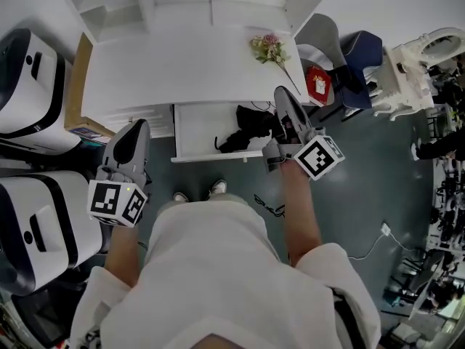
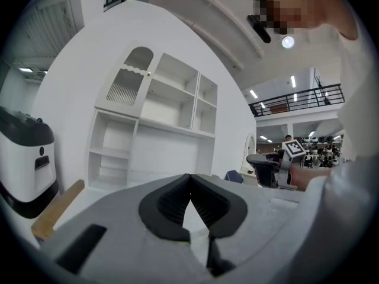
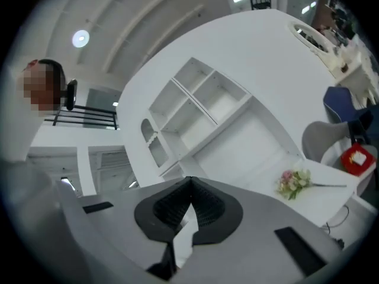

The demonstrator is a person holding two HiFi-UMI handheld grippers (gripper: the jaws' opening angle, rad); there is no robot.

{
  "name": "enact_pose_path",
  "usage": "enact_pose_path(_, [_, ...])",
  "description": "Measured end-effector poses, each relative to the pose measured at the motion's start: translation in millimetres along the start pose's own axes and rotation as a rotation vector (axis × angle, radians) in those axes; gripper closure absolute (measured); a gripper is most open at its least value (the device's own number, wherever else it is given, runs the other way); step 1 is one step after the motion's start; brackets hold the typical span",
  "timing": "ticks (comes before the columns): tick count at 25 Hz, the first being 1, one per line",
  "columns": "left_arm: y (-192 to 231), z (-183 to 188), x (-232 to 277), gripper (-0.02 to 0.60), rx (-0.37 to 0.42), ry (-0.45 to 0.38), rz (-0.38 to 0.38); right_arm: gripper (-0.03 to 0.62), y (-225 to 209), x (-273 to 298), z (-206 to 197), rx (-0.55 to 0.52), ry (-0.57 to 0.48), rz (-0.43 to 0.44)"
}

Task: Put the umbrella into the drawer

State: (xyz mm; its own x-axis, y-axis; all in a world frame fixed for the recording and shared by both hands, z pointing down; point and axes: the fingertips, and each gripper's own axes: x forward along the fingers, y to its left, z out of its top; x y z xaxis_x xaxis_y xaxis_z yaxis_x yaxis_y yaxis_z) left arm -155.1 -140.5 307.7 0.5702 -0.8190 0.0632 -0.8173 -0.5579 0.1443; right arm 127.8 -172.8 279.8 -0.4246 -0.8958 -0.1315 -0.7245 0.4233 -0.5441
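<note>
A black folded umbrella (image 1: 247,129) lies in the open white drawer (image 1: 192,133) under the white desk (image 1: 182,64), at the drawer's right end. My right gripper (image 1: 280,91) is raised above the drawer's right corner with its jaws shut and nothing between them; the right gripper view shows its pads (image 3: 189,179) meeting at the tip. My left gripper (image 1: 138,126) hangs to the left of the drawer, apart from it, also shut and empty, its gripper (image 2: 189,176) facing the white shelf unit (image 2: 154,129).
A small bunch of flowers (image 1: 270,49) lies on the desk's right end. A red box (image 1: 318,84) and a grey chair (image 1: 341,57) stand to the right. Two white machines (image 1: 29,86) stand at left. A cable (image 1: 270,206) lies on the floor by my feet.
</note>
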Motion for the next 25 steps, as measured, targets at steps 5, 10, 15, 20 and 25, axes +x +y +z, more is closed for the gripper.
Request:
enact_pose_path(5, [-11,26,-3,0.568,0.048,-0.059,-0.009,0.595,47,-10,38,-0.191,-0.046,0.104])
enact_pose_path(10, [-18,49,-4,0.568,0.078,-0.096,-0.010,0.594,95,-22,65,-0.379,-0.067,0.204])
enact_pose_path(15, [-13,61,-10,0.568,0.087,-0.124,0.011,0.595,117,-32,72,-0.554,-0.070,0.186])
enact_pose_path(20, [-7,63,-21,0.568,0.078,-0.137,0.046,0.594,130,-49,81,-0.717,-0.099,0.119])
enact_pose_path(25, [-2,62,-35,0.568,0.078,-0.134,0.071,0.594,135,-67,84,-0.825,-0.110,0.044])
